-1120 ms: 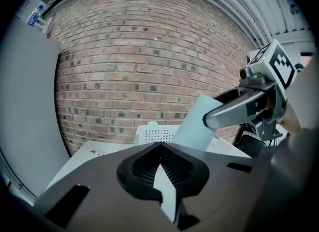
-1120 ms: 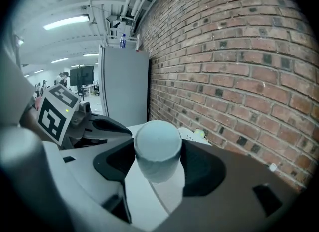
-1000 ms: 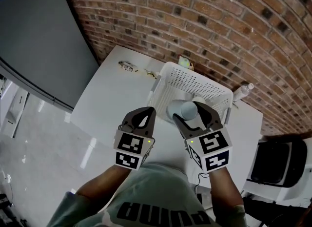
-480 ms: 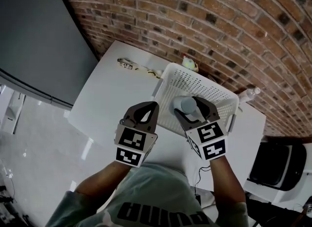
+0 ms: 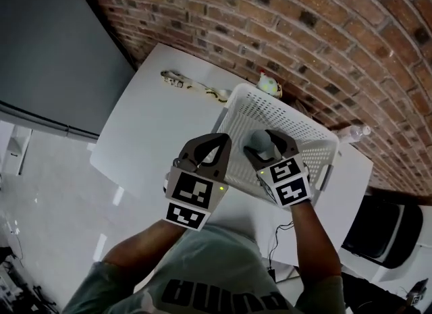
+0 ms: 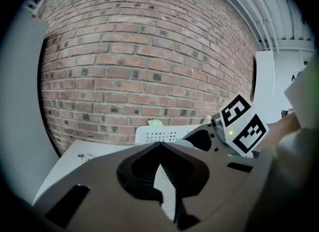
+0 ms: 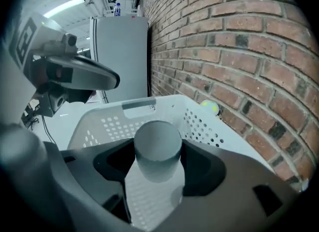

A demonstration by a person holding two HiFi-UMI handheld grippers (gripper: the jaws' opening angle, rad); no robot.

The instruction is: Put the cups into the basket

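Brickwork (image 5: 304,29) fills the far side of the head view, with a tall grey panel (image 5: 54,49) to its left. White surface (image 5: 155,123) runs up to the wall. White perforated basket (image 5: 251,111) stands on the surface's right half, its far side close to the bricks and a handle slot in its end wall.

Left tongs (image 5: 216,141): tips pressed together, nothing between them. They hang over the surface just beside the basket's left wall, clear of it.

Right tongs (image 5: 265,145): pinching a grey cup (image 7: 157,148) from both sides. The cup's flat closed end faces away from the hand. The cup hangs over the open basket. I cannot tell whether it has passed below the rim, and no contact with the basket floor is visible.

Clear bottle (image 5: 354,132) lies beyond the basket's right corner. Small yellow-green object (image 5: 270,86) sits between the basket and the wall. Thin, chain-like item (image 5: 177,80) lies on the surface left of the basket, well apart from both tongs.
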